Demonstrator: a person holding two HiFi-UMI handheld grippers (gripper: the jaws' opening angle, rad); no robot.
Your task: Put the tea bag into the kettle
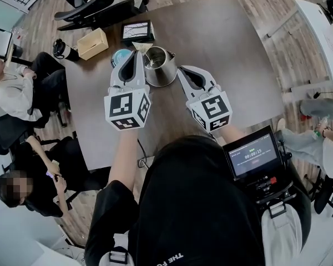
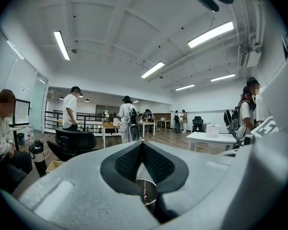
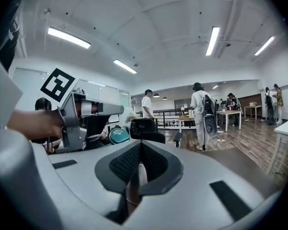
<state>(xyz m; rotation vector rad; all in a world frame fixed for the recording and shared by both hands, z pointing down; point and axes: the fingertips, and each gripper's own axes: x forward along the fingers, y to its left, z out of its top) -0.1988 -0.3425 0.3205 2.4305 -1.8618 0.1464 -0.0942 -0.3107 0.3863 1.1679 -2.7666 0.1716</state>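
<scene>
A steel kettle (image 1: 160, 71) stands open-topped on the dark table (image 1: 233, 65). My left gripper (image 1: 137, 53) is at the kettle's left rim, shut on a pale tea bag (image 1: 141, 47) that sticks out past its tips. In the right gripper view the left gripper (image 3: 122, 110) shows at the left, with the tea bag (image 3: 130, 116) held at its tip. In its own view the left gripper (image 2: 142, 145) has its pads together, and only a thin white edge with red marks shows below them. My right gripper (image 1: 182, 70) hovers just right of the kettle. It (image 3: 141, 145) is shut, with nothing seen in it.
A teal tin (image 1: 121, 56) sits left of the kettle, a framed picture (image 1: 137, 32) behind it. A tan box (image 1: 92, 43) and a black flask (image 1: 61, 49) stand at the table's far left corner. People sit at the left, and an office chair (image 1: 94, 7) stands beyond the table.
</scene>
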